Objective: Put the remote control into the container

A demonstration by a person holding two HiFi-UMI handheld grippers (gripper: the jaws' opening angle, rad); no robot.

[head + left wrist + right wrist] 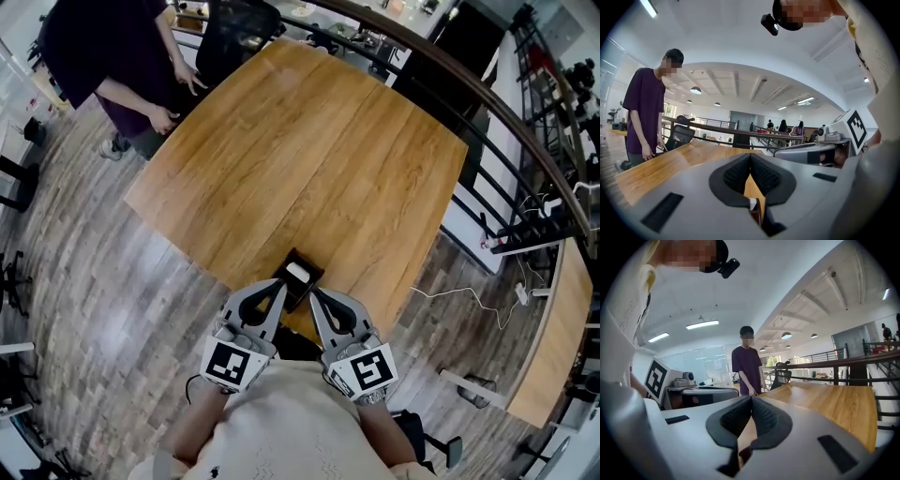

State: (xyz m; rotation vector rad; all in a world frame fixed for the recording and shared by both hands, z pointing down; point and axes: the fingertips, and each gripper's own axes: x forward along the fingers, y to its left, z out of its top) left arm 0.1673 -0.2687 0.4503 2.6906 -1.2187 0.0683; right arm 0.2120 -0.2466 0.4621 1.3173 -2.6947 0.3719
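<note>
The pale remote control [298,274] seemingly lay inside the small black container [315,270] already; the left gripper [750,157] and right gripper [751,399] were closed, empty.

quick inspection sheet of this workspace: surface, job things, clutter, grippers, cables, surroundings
surface: wooden table, plank floor around it
job's things: dark container at the near edge; what looks to be the pale remote control lies in it
clutter: nothing seen
grippers: left gripper and right gripper both shut, nothing between the fingers
cables: white cable on the floor right of the table
surroundings: person in purple at the far corner; railing
</note>
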